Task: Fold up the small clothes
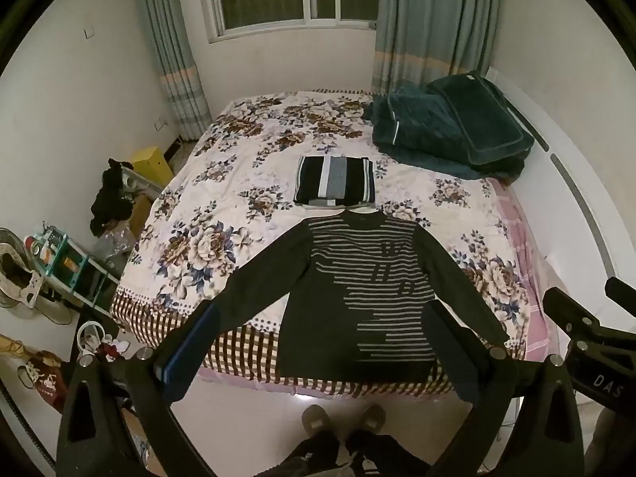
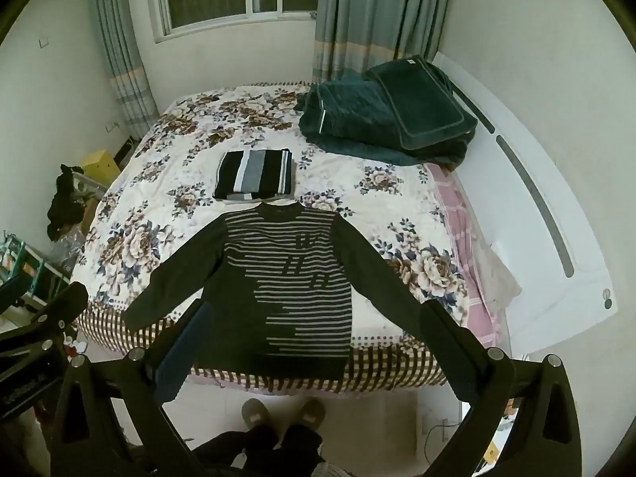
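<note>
Sweater (image 1: 357,298) lies flat at the bed (image 1: 222,183) edge, sleeve ends hidden behind both spread, empty grippers (image 1: 322,342) (image 2: 314,338).

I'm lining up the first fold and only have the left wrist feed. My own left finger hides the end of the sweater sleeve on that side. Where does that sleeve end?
Observer: In the right wrist view the cuff is spread out straight and lies on the bed's checked border, near the corner.
Operator: Is the right gripper gripping anything?
Observer: No. The right gripper is open and empty, with its fingers wide apart, and the sweater lies flat between them in that view.
</note>
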Motion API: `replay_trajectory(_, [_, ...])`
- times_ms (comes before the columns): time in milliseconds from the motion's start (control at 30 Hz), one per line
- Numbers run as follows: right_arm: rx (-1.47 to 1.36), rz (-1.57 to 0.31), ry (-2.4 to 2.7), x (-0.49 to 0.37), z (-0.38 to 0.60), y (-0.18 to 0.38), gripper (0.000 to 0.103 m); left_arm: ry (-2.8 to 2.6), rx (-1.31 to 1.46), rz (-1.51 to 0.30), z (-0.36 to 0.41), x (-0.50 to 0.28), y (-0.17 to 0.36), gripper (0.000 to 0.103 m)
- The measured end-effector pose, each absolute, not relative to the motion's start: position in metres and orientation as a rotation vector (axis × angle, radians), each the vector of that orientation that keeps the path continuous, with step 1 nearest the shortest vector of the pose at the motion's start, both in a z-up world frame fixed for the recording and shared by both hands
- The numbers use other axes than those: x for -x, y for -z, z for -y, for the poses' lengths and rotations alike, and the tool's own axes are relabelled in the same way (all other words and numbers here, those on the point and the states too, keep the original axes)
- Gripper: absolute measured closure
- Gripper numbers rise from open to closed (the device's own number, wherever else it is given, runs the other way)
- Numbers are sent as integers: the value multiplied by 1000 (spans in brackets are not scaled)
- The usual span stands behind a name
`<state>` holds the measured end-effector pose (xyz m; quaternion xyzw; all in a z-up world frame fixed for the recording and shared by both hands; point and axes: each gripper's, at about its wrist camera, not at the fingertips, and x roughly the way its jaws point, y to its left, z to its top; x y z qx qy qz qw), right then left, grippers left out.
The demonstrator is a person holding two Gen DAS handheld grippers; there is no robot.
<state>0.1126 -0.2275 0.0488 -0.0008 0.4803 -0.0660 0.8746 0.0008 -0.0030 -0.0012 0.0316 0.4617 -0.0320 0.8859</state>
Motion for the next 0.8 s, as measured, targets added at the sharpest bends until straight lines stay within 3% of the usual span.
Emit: replay_trajectory(800, [15,-991,133,-115,215,-68,0,62,-42,-941,5,-13,-12,0])
